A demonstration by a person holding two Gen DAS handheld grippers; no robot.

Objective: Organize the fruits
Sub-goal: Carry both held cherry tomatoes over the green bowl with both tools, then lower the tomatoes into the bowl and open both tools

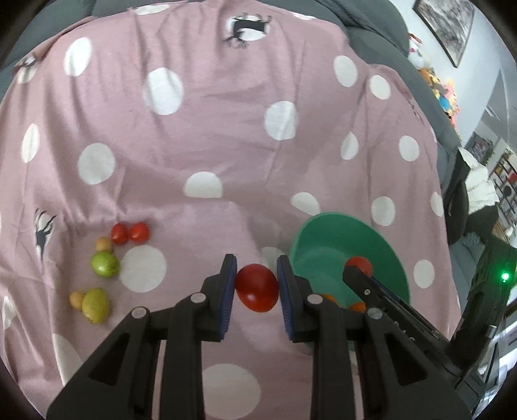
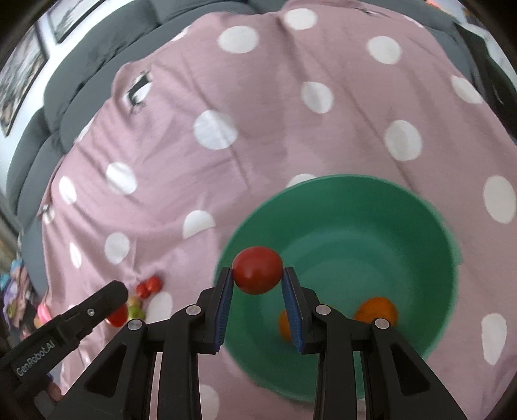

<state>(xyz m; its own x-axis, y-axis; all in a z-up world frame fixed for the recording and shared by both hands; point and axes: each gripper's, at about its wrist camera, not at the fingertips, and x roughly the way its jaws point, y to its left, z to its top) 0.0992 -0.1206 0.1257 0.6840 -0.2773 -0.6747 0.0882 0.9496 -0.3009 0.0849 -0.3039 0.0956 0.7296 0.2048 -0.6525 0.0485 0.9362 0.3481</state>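
left gripper (image 1: 257, 287): black angular plastic linkages, triangular cut-outs, silver round pivot screws, blue ribbed pads (image 1: 228, 300) | right gripper (image 2: 258, 290): same black build, silver screws, blue ribbed pads (image 2: 292, 310) | markings: white "GenRobot.AI" lettering on left finger, green light glowing on right housing

A home living room: grey sofa (image 1: 381, 35) draped with a pink dotted blanket (image 1: 226, 135), framed picture (image 1: 447, 24) on the wall above the sofa, shelves (image 1: 504, 181) off beside it.
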